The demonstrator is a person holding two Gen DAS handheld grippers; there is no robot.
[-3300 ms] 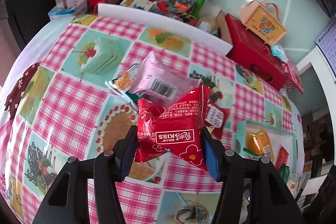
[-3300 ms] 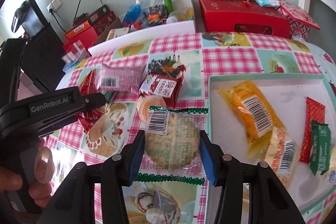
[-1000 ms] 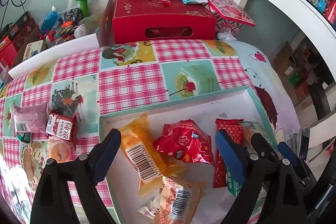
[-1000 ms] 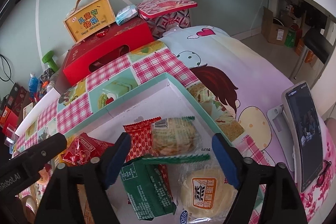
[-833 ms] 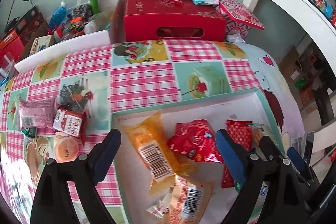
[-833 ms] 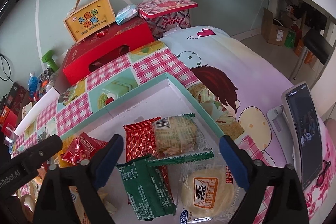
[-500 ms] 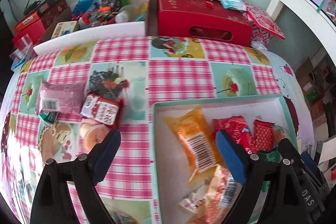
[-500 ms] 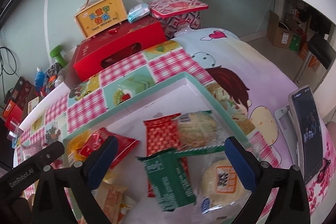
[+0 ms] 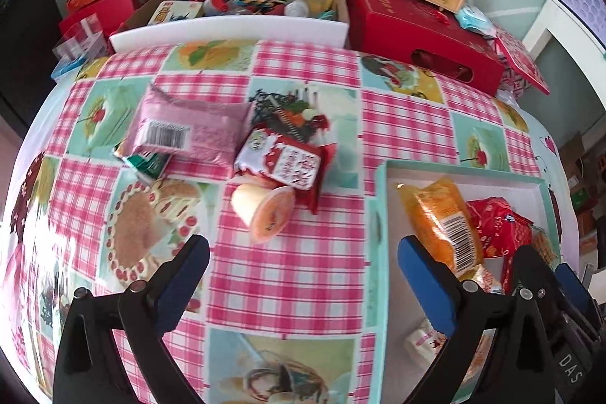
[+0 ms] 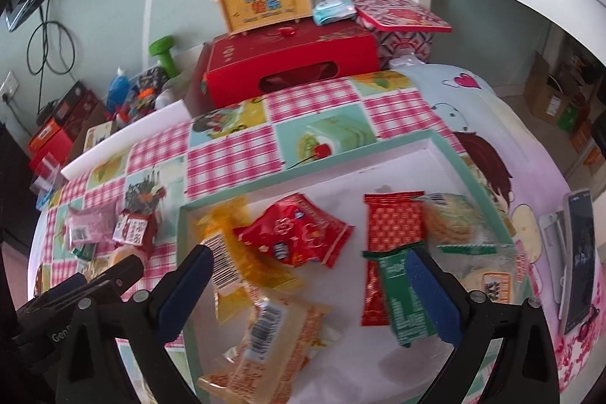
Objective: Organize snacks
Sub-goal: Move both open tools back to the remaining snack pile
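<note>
Left on cloth (image 9: 303, 275): pink pack (image 9: 189, 129), green pack (image 9: 146, 163) under it, red-white pack (image 9: 286, 165), jelly cup (image 9: 265, 211). Not boxed yet.
My left tongs (image 9: 303, 275) over cloth near cup, jaws opening, nothing between.
Tray (image 10: 447, 142): orange pack (image 10: 227, 252), red bag (image 10: 299, 237), red stick (image 10: 394, 226), cracker (image 10: 450, 218), several more.
My right tongs (image 10: 306, 290) above tray, spread wide, gripping nothing.
Roughly two-thirds done.

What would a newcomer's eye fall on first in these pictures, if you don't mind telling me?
Probably the pink checked tablecloth with cake pictures, then the teal-rimmed tray heaped with snack packets, a crinkled red packet near its middle. Left of the tray, a pink packet and a jelly cup lie loose on the cloth.
</note>
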